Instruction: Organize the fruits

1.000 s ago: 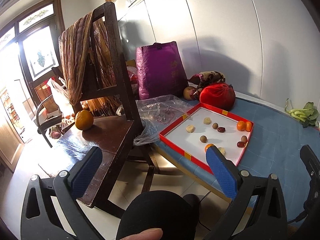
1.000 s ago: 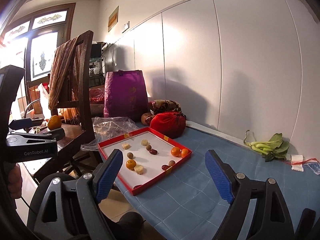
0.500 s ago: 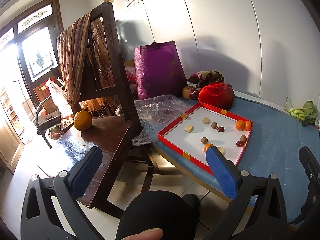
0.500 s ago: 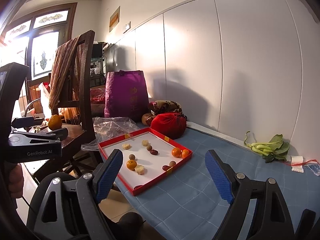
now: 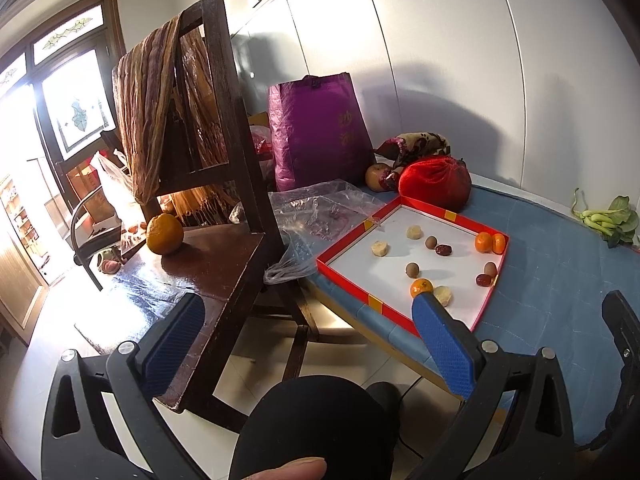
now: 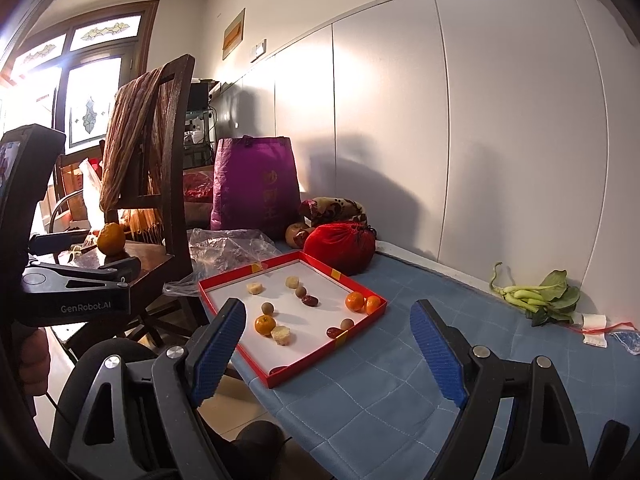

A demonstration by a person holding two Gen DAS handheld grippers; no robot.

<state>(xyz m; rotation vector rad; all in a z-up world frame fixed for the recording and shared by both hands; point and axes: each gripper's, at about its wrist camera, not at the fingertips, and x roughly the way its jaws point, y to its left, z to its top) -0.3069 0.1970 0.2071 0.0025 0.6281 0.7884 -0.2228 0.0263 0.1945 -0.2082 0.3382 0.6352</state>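
A red-rimmed white tray [image 5: 360,294] [image 6: 312,356] lies on the blue quilted mat. It holds three small oranges, one near the front [image 5: 421,287] [image 6: 265,325] and a pair [image 5: 490,242] [image 6: 362,302] in the far corner. Among them are brown longans [image 5: 412,269], dark red dates [image 5: 443,250] and pale peeled pieces [image 5: 379,248]. A larger orange [image 5: 165,234] [image 6: 111,239] sits on the chair seat. My left gripper [image 5: 308,340] is open and empty, short of the tray's front left. My right gripper [image 6: 328,344] is open and empty, just before the tray's front edge.
A dark wooden chair [image 5: 224,256] draped with a striped cloth stands left of the mat. A purple bag [image 5: 320,132], a red mesh bag [image 5: 434,180] and a clear plastic bag [image 5: 316,216] crowd the tray's far side. Leafy greens [image 6: 536,296] lie at the right by the wall.
Both views have drifted only slightly. The fruits have not moved and both grippers stay open.
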